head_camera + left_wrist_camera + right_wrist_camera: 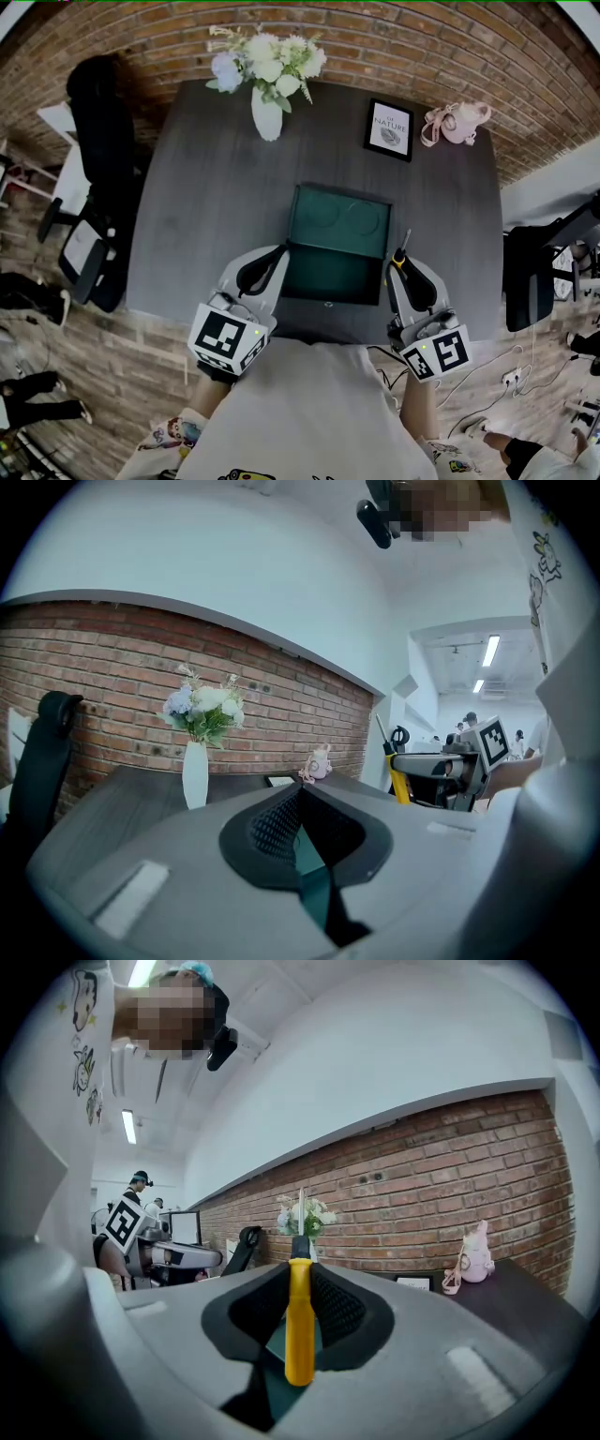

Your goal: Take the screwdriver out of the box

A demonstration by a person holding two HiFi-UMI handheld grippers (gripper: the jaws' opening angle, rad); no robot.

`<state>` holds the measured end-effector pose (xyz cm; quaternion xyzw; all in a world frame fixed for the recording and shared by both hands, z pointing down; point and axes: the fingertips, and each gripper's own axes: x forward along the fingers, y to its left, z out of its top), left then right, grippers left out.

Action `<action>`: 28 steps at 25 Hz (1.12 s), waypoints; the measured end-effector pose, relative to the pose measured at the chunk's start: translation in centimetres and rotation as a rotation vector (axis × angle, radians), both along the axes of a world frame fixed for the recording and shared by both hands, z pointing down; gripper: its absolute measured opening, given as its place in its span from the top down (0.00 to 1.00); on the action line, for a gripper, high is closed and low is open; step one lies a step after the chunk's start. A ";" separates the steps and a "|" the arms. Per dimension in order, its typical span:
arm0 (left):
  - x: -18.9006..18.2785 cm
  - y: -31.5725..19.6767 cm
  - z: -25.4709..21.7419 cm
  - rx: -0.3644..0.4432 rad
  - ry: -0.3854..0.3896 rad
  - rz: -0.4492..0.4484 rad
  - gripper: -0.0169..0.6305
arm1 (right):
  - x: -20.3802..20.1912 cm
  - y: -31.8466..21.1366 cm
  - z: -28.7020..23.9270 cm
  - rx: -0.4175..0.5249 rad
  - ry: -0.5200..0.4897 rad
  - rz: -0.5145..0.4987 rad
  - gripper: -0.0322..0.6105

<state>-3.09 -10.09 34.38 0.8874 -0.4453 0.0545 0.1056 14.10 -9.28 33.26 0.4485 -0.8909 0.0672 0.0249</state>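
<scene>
Clamps the yellow-handled screwdriver [299, 1321] between the right gripper's [399, 265] jaws, blade poking out past the tips, just beside the right edge of the open green box [337, 246] on the dark table [206, 187], with the left gripper [283, 251] closed on nothing at the box's left side.

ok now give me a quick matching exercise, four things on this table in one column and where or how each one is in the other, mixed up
Things
1. screwdriver
2. box
3. vase
4. framed picture

Places or states
A. at the far edge of the table, with flowers in it
B. open, on the near side of the table
C. clamped in the right gripper, tip pointing up
D. at the far edge, between the vase and the pink figure

Pairs: 1-C, 2-B, 3-A, 4-D
</scene>
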 end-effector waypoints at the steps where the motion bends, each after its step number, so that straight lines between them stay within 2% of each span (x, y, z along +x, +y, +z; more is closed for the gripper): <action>1: 0.0 0.0 0.0 0.000 0.000 -0.001 0.97 | -0.1 0.0 0.0 0.001 0.001 -0.001 0.84; 28: -0.4 -0.6 0.5 -0.008 -0.006 -0.008 0.97 | -0.4 -0.7 1.3 -0.041 0.022 -0.009 0.84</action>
